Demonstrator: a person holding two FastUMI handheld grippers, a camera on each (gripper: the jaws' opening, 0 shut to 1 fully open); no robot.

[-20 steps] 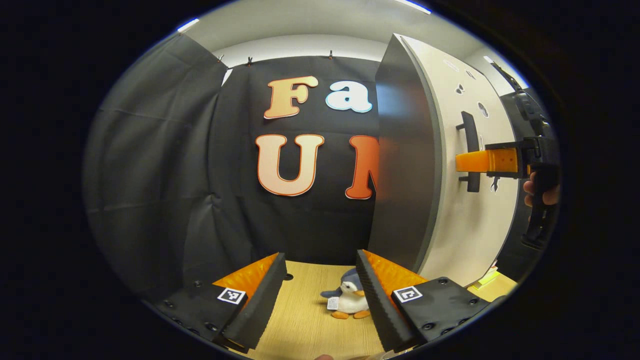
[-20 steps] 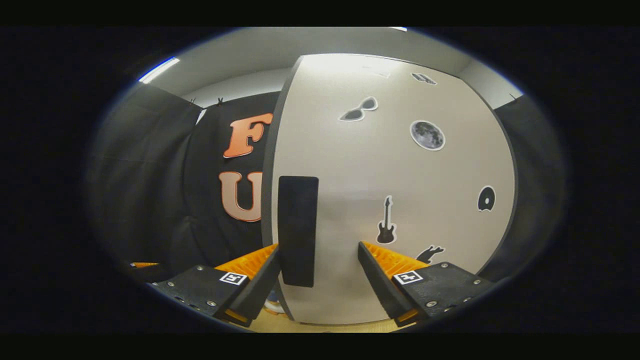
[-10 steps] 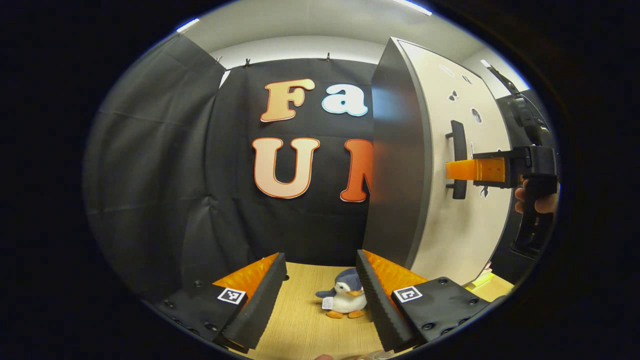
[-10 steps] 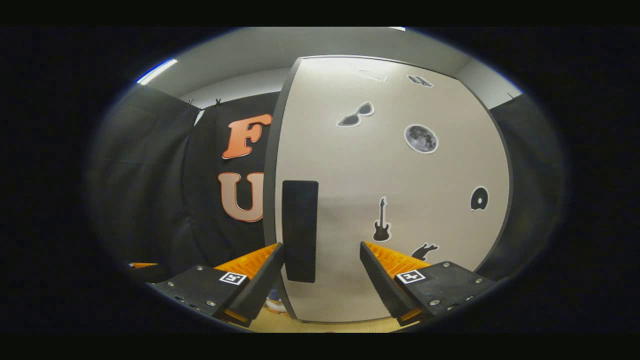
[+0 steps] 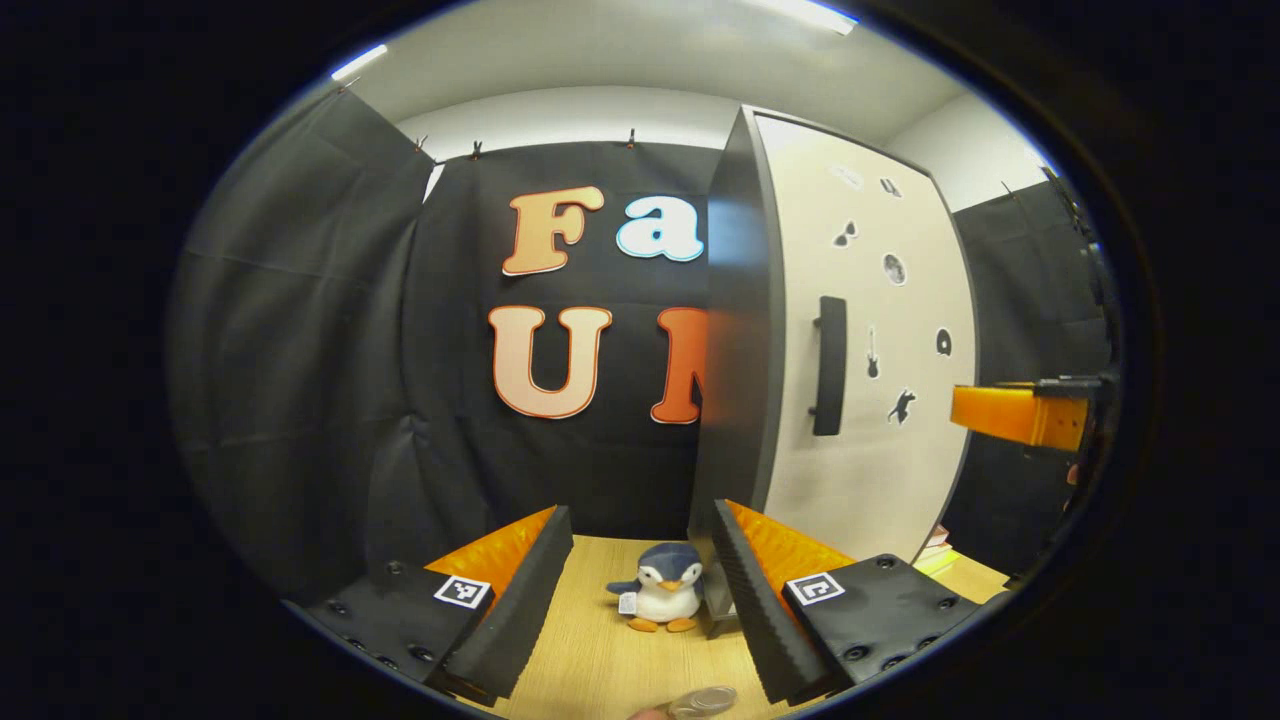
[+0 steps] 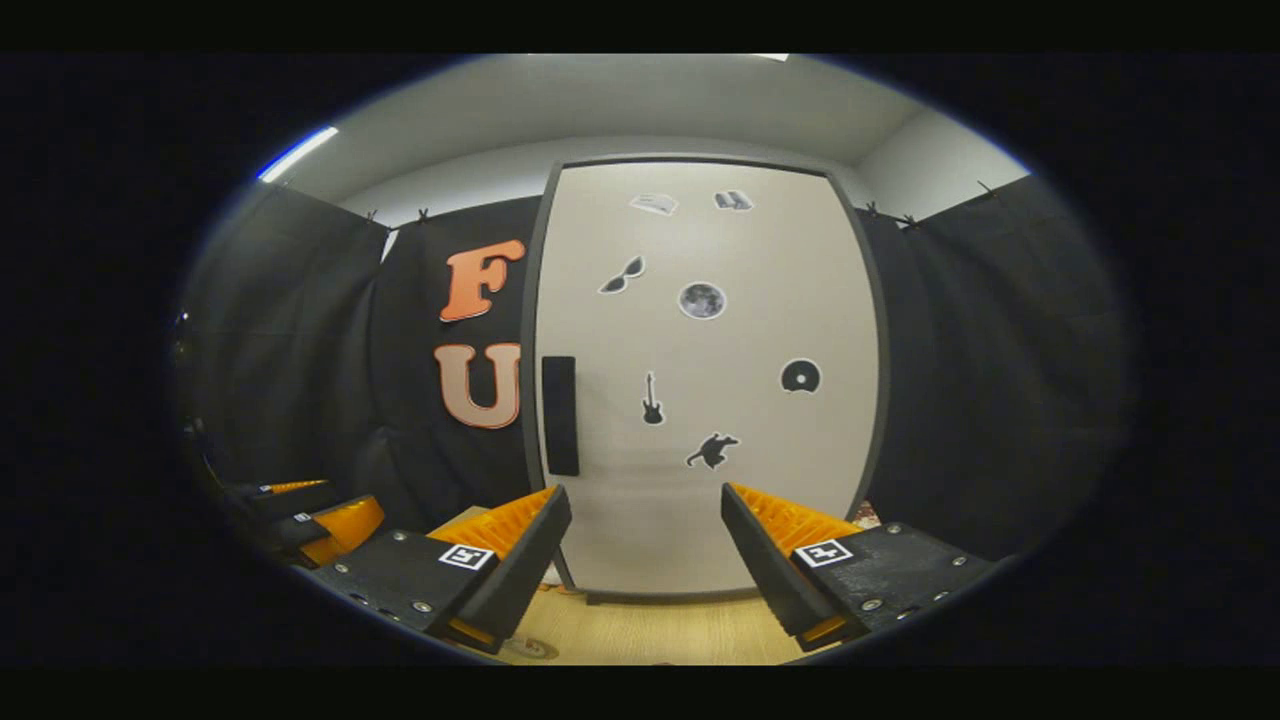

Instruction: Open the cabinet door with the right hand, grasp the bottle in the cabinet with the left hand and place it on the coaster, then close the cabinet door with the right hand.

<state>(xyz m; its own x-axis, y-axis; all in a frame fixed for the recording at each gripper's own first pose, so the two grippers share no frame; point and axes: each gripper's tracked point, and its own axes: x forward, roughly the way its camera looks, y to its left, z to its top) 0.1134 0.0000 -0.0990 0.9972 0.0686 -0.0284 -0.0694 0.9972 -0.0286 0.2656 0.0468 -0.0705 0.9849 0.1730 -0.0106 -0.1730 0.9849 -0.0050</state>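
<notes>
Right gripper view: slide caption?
Open right claw faces the closed cabinet door, clear of its handle.

Right gripper (image 6: pixel 640 520) is off the door handle (image 6: pixel 560 415) and backed well away now; cabinet door (image 6: pixel 700 400) sits shut.

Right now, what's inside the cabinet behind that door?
Nothing inside can be seen. The cabinet door is shut, covering the whole interior, with its handle free. On the table beside the cabinet sits a toy penguin. Both claws are open and holding nothing.
</notes>
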